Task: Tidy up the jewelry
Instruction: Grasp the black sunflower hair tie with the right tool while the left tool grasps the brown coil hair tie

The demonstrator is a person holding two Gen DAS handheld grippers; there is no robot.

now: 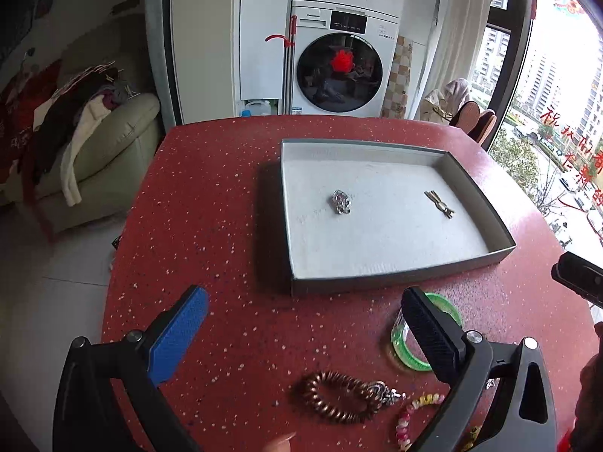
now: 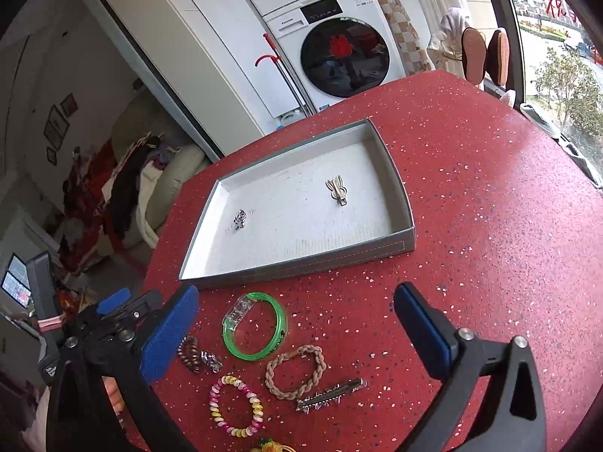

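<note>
A shallow grey tray [image 1: 399,282] lies on the red speckled table [image 1: 226,207]. Inside it are a small silver piece [image 1: 341,202] and a gold rabbit-shaped clip [image 1: 439,204], well apart. My left gripper [image 1: 305,297] hangs open in front of the tray with nothing between its fingers. Below it lie a brown coil bracelet [image 1: 331,395] and a green bangle [image 1: 448,307]. My right gripper [image 2: 297,293] is open and holds nothing, above the green bangle [image 2: 280,324], a braided bracelet [image 2: 320,361], a pink-yellow beaded bracelet [image 2: 256,406] and a spiked hair clip [image 2: 331,395].
A washing machine [image 1: 339,71] stands beyond the table's far edge. A sofa piled with clothes [image 1: 94,132] is to the left, windows [image 1: 557,94] to the right. A fingertip [image 1: 279,444] shows at the near edge. The table's right side [image 2: 508,207] is bare.
</note>
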